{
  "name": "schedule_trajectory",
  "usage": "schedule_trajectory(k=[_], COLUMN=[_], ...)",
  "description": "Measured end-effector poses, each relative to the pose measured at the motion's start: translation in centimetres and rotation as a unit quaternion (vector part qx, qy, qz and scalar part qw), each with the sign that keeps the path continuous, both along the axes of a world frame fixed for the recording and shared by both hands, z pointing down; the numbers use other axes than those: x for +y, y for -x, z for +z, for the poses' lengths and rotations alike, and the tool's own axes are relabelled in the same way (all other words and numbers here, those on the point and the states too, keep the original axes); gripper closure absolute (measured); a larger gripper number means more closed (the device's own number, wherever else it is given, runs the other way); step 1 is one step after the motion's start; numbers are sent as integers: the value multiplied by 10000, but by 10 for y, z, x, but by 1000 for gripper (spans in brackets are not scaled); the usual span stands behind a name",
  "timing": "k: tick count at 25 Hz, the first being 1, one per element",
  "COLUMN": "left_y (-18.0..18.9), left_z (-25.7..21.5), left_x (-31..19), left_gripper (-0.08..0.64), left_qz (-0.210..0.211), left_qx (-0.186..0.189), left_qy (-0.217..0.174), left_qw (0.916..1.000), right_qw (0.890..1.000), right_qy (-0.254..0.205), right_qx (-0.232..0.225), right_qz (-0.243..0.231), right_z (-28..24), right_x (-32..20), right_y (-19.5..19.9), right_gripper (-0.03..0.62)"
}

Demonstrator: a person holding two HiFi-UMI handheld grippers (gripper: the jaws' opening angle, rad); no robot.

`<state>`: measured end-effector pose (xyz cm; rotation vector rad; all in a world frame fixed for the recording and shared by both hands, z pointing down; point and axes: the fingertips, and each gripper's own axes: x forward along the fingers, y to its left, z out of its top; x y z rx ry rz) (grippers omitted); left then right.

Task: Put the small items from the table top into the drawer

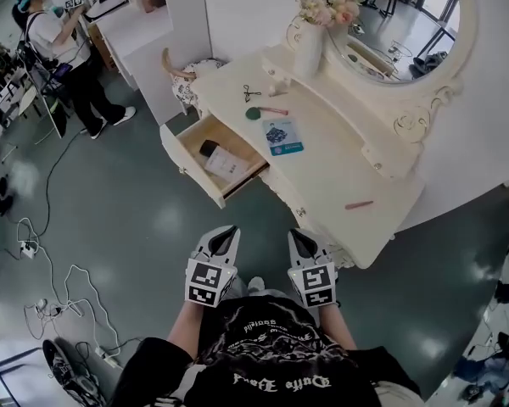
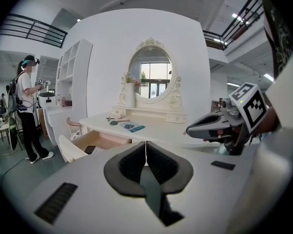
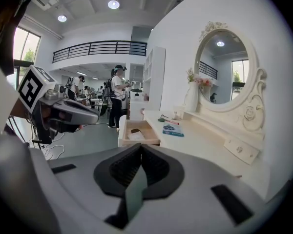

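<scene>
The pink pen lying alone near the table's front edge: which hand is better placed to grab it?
Right, probably. In the head view the right gripper sits nearer the pink pen; the left gripper is farther off, toward the open drawer. Both have fingers shut and empty.

Left gripper (image 1: 227, 233) and right gripper (image 1: 299, 238) hover side by side before the open drawer (image 1: 192, 134).

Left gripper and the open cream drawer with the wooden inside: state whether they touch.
Apart. In the head view, grey-green floor lies between the left gripper and the open cream drawer; the left gripper view shows it well ahead.
</scene>
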<state>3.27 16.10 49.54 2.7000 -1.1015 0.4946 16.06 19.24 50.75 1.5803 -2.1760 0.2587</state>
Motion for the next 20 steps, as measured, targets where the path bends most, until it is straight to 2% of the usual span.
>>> schedule_trajectory(k=[11, 20], left_y=[7, 20], left_z=[4, 12], left_x=[-13, -49], left_gripper=[543, 543], left_qz=[-118, -155], left_qx=[39, 27], left_qy=[-24, 50], left_qw=[9999, 9999], right_qw=[10000, 9997], right_qy=[44, 64], right_qx=[-46, -179], right_qz=[-10, 145], right_z=[4, 6], right_x=[-12, -48], right_y=[-2, 4], right_gripper=[581, 581])
